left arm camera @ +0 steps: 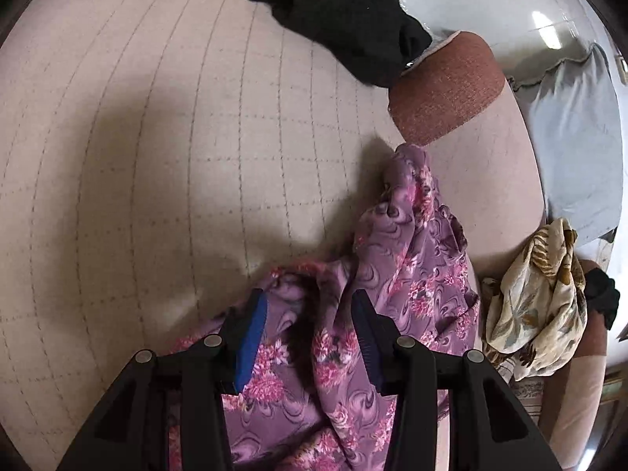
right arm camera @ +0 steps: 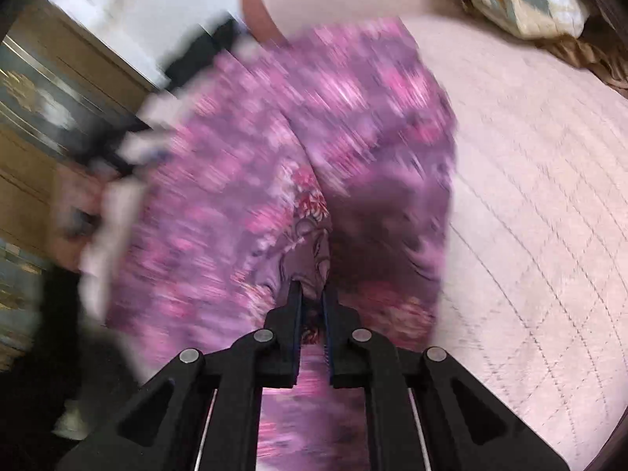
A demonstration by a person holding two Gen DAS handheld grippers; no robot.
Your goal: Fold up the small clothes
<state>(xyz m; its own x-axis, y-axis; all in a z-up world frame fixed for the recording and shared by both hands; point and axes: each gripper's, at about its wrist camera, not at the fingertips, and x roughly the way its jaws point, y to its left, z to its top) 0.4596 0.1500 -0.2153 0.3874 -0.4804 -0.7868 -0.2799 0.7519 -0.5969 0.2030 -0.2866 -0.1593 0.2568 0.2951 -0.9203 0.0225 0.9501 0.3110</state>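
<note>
A purple garment with pink flowers [left arm camera: 408,267] lies crumpled on the quilted beige bed cover [left arm camera: 157,157]. My left gripper [left arm camera: 308,298] hovers over its near end with the jaws well apart. A ridge of the cloth rises between the fingers, and the blue pad [left arm camera: 251,337] shows bare. In the blurred right wrist view the same purple garment [right arm camera: 274,149] hangs spread out below my right gripper [right arm camera: 311,288]. Its jaws stand almost together with a pinch of the fabric caught between them.
A black garment [left arm camera: 333,11] lies at the far edge beside a rust-brown patch [left arm camera: 443,90]. A cream leaf-print cloth [left arm camera: 537,298] and a pale blue cloth [left arm camera: 577,149] sit to the right. Wooden furniture [right arm camera: 47,125] stands off the bed's edge.
</note>
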